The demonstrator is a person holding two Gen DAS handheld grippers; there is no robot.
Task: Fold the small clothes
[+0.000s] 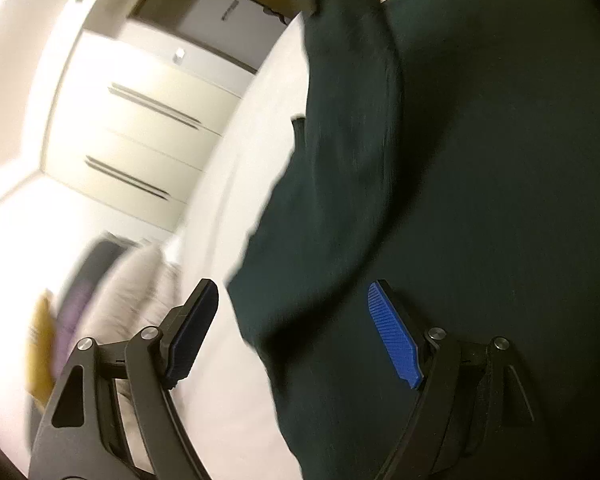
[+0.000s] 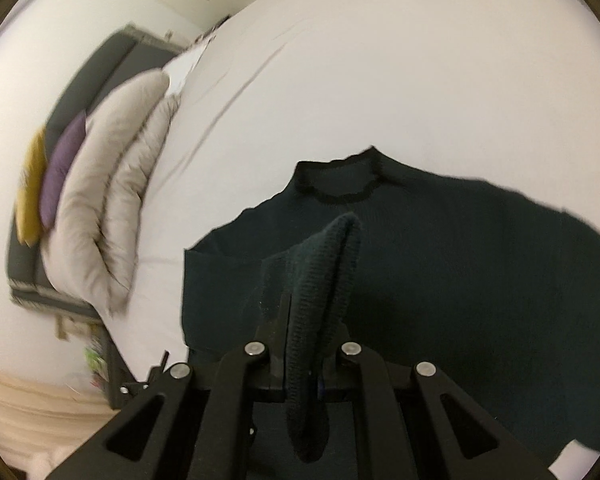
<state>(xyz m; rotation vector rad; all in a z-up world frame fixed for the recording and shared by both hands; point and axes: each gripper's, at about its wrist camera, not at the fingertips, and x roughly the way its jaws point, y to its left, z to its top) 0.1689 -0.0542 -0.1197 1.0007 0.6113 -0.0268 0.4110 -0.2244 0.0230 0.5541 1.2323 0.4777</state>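
Observation:
A dark green knit sweater [image 2: 440, 248] lies spread on a white bed sheet [image 2: 380, 80], its black-edged collar [image 2: 340, 188] pointing away from me. My right gripper [image 2: 306, 316] is shut on a fold of the sweater, likely a sleeve end [image 2: 324, 264], which stands up between the jaws. In the left wrist view the sweater [image 1: 480, 200] fills the right side, partly lifted. My left gripper [image 1: 296, 332] is open and empty, its blue-padded fingers [image 1: 396, 336] straddling the sweater's edge just above the sheet.
Beige pillows [image 2: 112, 200], a purple cushion [image 2: 62, 168] and a yellow cushion [image 2: 30, 188] lean on a grey headboard [image 2: 100, 68] at the left. A cream wardrobe [image 1: 140, 128] stands beyond the bed. White sheet [image 1: 228, 360] lies beside the sweater.

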